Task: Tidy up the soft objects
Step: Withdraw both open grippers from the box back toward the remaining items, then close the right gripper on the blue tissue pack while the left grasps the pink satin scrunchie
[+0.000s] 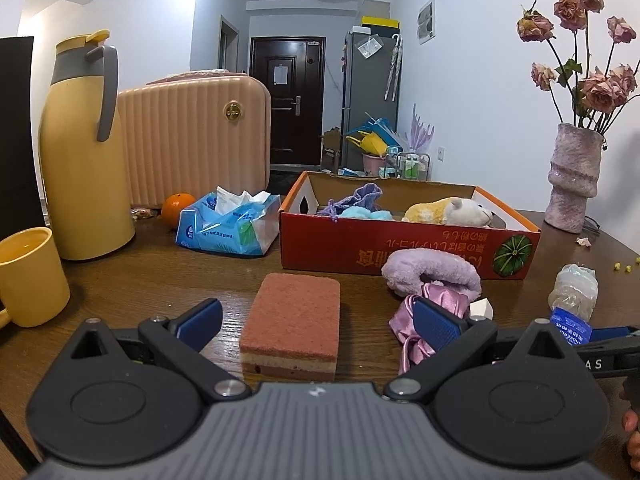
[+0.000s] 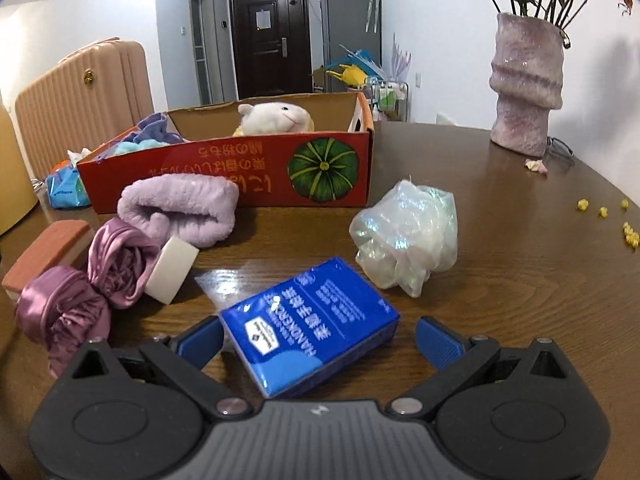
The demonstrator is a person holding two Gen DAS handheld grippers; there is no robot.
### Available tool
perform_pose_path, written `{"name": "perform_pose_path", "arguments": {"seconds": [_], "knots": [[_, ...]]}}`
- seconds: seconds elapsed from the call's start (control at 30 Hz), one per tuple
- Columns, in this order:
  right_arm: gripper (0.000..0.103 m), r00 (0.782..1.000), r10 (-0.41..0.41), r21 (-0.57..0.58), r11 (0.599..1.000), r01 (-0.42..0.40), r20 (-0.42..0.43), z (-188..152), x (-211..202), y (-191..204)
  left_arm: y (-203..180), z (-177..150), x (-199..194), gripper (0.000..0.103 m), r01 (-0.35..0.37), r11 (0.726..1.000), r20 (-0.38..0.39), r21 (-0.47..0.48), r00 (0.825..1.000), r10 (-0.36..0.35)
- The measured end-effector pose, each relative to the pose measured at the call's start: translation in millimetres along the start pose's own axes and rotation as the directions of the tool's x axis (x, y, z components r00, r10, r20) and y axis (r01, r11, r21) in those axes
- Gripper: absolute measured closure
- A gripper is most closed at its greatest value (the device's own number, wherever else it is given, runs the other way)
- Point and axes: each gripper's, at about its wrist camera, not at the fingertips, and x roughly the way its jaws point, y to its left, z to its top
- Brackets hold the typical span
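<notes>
In the left wrist view my left gripper (image 1: 318, 326) is open, its fingers either side of a pink layered sponge (image 1: 294, 322) on the wooden table. In the right wrist view my right gripper (image 2: 320, 340) is open around a blue tissue pack (image 2: 310, 326) lying flat. A red cardboard box (image 1: 400, 246) holds a yellow-white plush toy (image 1: 448, 211), a purple cloth (image 1: 362, 196) and blue fluff. In front of the box lie a lilac fuzzy roll (image 2: 180, 208), a purple satin cloth (image 2: 96, 280), a white sponge block (image 2: 172, 276) and a crumpled clear plastic bag (image 2: 406, 236).
A yellow thermos (image 1: 82, 152), yellow mug (image 1: 28, 276), orange (image 1: 178, 208) and open blue tissue bag (image 1: 230, 224) stand at the left. A pink suitcase (image 1: 196, 136) is behind. A vase of dried roses (image 1: 574, 176) stands at the right, with small yellow crumbs (image 2: 628, 232) nearby.
</notes>
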Motion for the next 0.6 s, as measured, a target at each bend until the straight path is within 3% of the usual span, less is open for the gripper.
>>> {"name": "perform_pose_path", "arguments": {"seconds": [0.13,0.6], "knots": [[0.015,1.000,0.017,-0.026,1.000,-0.016,0.011,0.7,-1.3,2.8,-0.6,0.0,1.5,0.000,-0.003,1.000,-0.007,0.000,1.000,0.003],[0.016,0.983,0.008,-0.043,0.999,0.000,0.181,1.5,-33.7,2.9,-1.0,-0.5,2.9,0.000,-0.011,1.000,-0.007,-0.008,1.000,0.011]]}}
